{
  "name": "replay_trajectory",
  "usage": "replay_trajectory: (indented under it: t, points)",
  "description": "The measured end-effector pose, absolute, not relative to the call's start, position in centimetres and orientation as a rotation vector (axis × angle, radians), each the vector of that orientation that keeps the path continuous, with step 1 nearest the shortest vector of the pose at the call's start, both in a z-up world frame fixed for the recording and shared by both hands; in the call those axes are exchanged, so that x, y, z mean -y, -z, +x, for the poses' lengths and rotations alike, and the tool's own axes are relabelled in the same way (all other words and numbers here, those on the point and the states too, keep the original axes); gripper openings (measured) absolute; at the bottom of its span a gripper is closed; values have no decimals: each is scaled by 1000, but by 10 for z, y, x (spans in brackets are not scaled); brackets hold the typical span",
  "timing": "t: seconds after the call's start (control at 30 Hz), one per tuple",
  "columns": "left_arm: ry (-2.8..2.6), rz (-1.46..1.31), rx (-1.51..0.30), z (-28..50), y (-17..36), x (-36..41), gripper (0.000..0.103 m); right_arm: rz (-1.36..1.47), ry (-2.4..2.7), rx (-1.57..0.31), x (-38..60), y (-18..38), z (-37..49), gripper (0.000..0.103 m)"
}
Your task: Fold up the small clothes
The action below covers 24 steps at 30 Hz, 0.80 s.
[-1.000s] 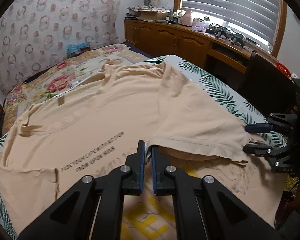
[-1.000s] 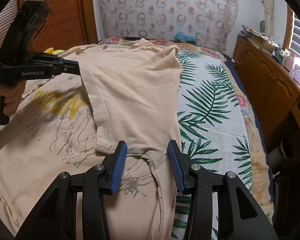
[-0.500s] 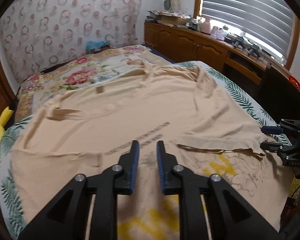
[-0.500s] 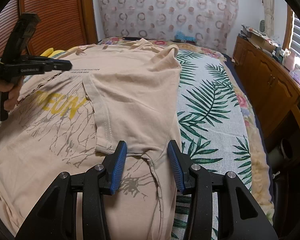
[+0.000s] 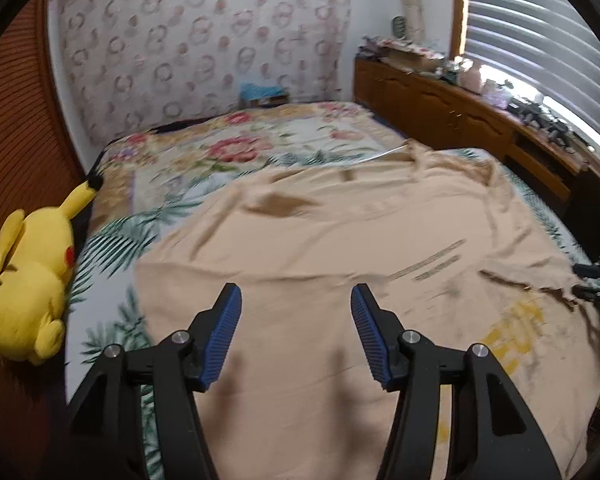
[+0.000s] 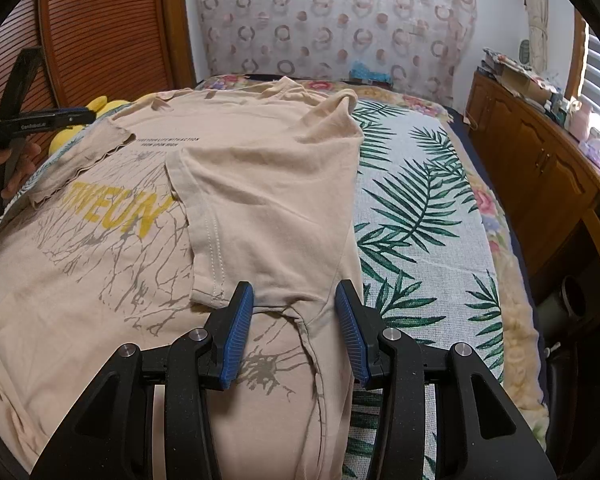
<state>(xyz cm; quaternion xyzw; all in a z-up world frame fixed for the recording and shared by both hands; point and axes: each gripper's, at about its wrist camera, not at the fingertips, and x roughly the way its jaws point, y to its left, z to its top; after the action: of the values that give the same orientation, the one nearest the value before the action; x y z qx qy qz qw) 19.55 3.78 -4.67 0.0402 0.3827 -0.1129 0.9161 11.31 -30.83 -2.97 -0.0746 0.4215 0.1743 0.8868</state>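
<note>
A beige T-shirt [image 6: 260, 184] with yellow lettering and grey print lies spread on the bed; it also shows in the left wrist view [image 5: 340, 248]. Its right sleeve [image 6: 268, 216] is folded in over the body, and the left sleeve [image 6: 84, 160] lies flat at the shirt's left side. My left gripper [image 5: 296, 320] is open and empty above the shirt's left part; it also shows in the right wrist view [image 6: 72, 116]. My right gripper [image 6: 294, 320] is open and empty over the folded sleeve's near edge, and shows at the left wrist view's right edge [image 5: 596, 280].
A yellow plush toy [image 5: 28, 280] lies at the bed's left edge by the wooden wall. The palm-leaf bedspread [image 6: 420, 216] is bare to the right of the shirt. A wooden cabinet [image 6: 540, 152] with clutter runs along the right under the window.
My left gripper let go of the folded sleeve's edge, opened wide and swung left across the shirt toward the other sleeve. The right gripper stayed still and open.
</note>
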Motion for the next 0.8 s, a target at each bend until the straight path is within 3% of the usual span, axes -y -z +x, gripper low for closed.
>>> replay_trajectory:
  t: [0.47, 0.53, 0.63, 0.8]
  points:
    - [173, 77, -901, 201, 87, -71, 58, -155, -362, -876, 309, 30, 113, 43]
    - [178, 74, -898, 200, 87, -71, 60, -153, -361, -877, 309, 30, 113, 43]
    - [208, 78, -892, 199, 89, -70, 71, -153, -356, -882, 308, 28, 115, 43]
    - [212, 78, -893, 199, 88, -69, 72, -161, -370, -880, 303, 15, 125, 44]
